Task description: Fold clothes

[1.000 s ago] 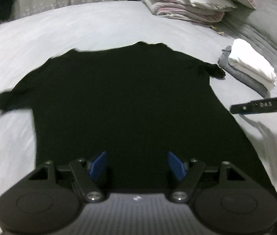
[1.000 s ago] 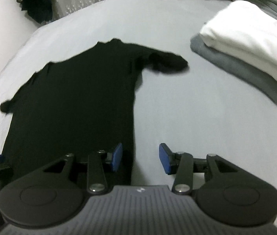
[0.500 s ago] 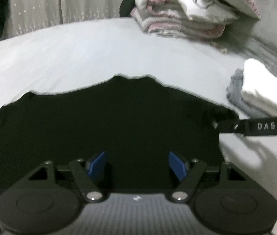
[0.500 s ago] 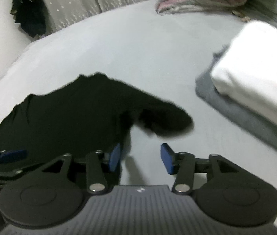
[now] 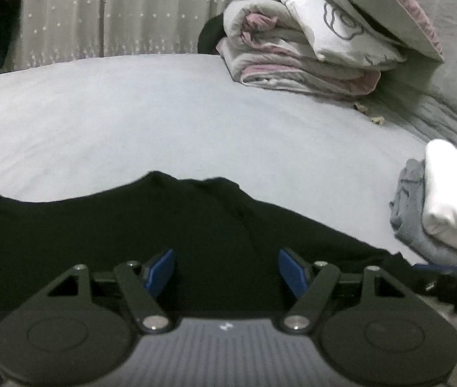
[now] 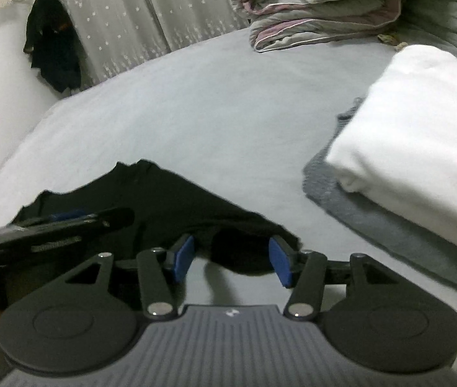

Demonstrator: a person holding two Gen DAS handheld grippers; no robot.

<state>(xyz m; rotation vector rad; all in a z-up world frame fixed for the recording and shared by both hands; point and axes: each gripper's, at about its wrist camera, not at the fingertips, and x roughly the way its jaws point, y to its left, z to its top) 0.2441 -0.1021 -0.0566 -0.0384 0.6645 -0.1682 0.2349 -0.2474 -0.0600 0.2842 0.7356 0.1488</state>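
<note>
Left gripper (image 5: 226, 269): jaws spread wide, blue pads clear of the cloth, nothing pinched; it hangs over the upper body of the black T-shirt (image 5: 131, 242).
Right gripper (image 6: 231, 259): jaws opening; the shirt's right sleeve (image 6: 244, 251) lies between the blue pads, which do not press on it.
Black T-shirt: spread flat on the bed sheet (image 5: 163, 113), neckline edge curving toward the far side, sleeve end bunched and rounded; matte, dark, few creases visible.
Open room: a broad bare stretch of pale, smooth sheet beyond the collar, up to the curtain (image 5: 131, 16).
Right edge: folded white garment (image 6: 415, 122) stacked on a folded grey one (image 6: 373, 219), near the sleeve but apart from it.
Far edge: rolled, puffy white-and-pink quilt (image 5: 309, 51) on the bed's far right corner.
Curtain: pale, pleated, dotted with small stars; a dark garment (image 6: 54, 51) hangs before it.
</note>
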